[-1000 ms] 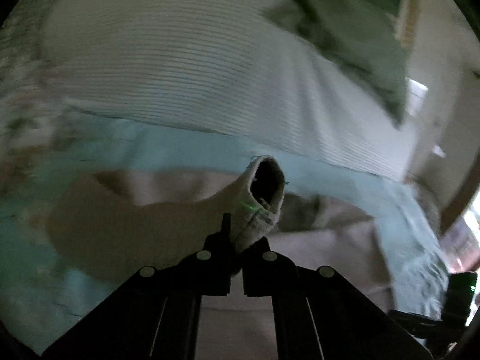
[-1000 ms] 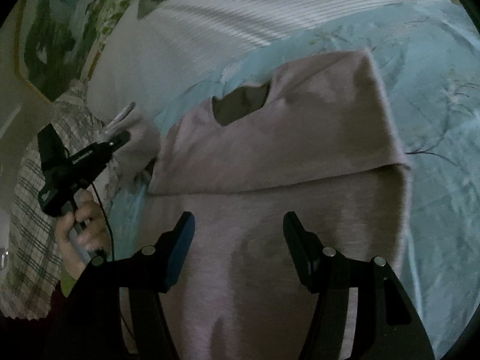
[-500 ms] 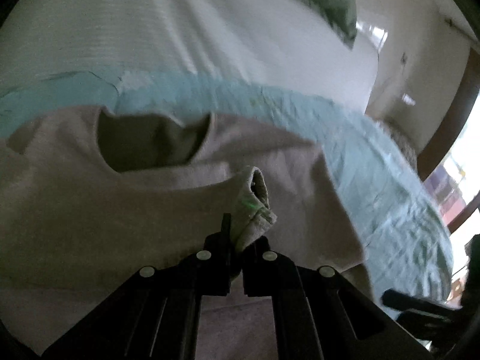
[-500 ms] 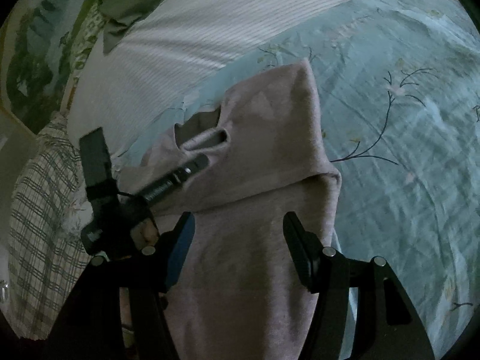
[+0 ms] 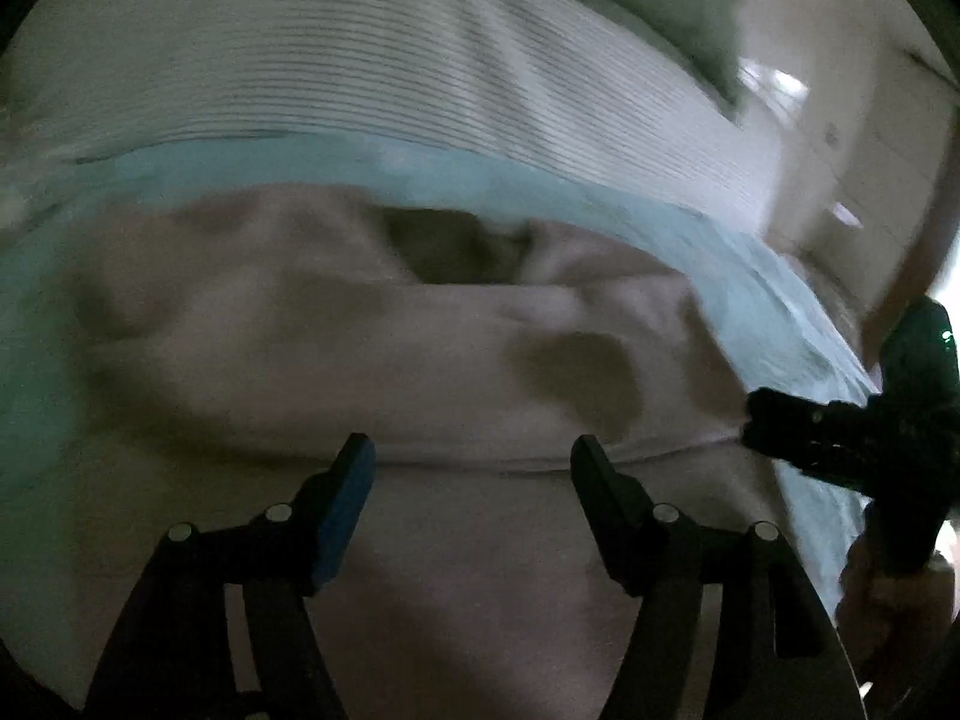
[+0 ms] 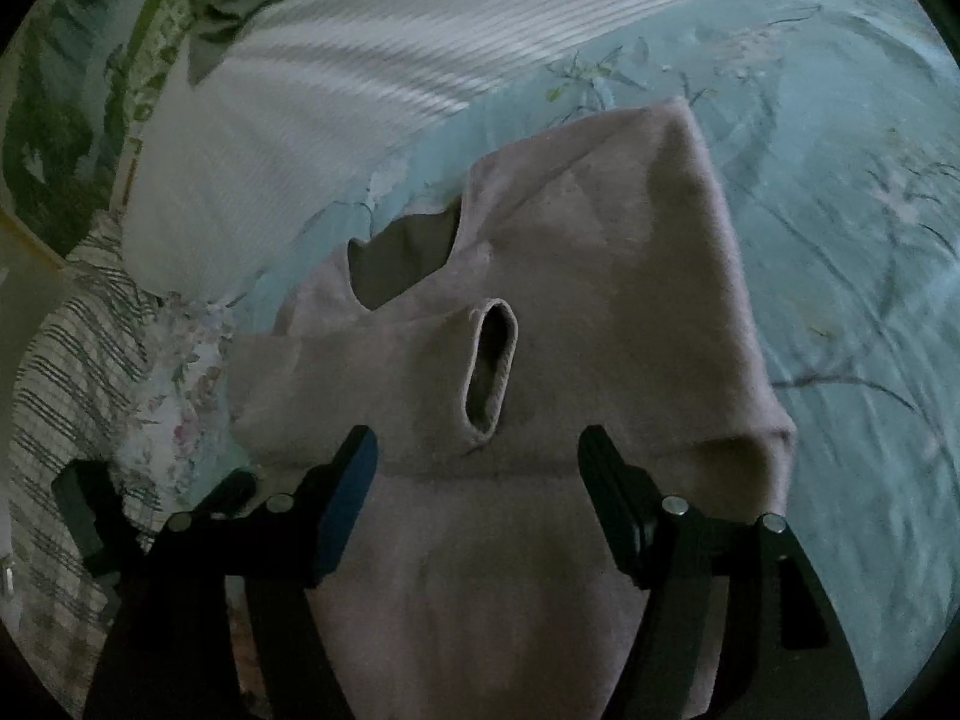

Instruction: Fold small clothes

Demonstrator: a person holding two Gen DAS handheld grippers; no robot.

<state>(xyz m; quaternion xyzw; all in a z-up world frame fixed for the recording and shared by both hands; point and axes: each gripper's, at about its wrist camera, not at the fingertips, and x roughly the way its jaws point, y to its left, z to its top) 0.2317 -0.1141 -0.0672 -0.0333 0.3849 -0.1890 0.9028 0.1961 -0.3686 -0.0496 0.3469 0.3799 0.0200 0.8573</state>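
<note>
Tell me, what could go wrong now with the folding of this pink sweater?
1. The sleeve lies loosely across the sweater, its cuff standing open; it may slip when moved.
2. The left gripper has just opened with nothing between its fingers, and its view is blurred, so a hasty next grasp could catch two layers.

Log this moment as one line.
left gripper: just opened, empty | right gripper: open, empty | sweater: both sleeves folded in | sleeve cuff: on chest

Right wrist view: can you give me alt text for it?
A pale pink sweater lies on a teal floral bedspread, one sleeve folded across its chest, the cuff open toward the camera. The right gripper hovers open above it, holding nothing.
</note>
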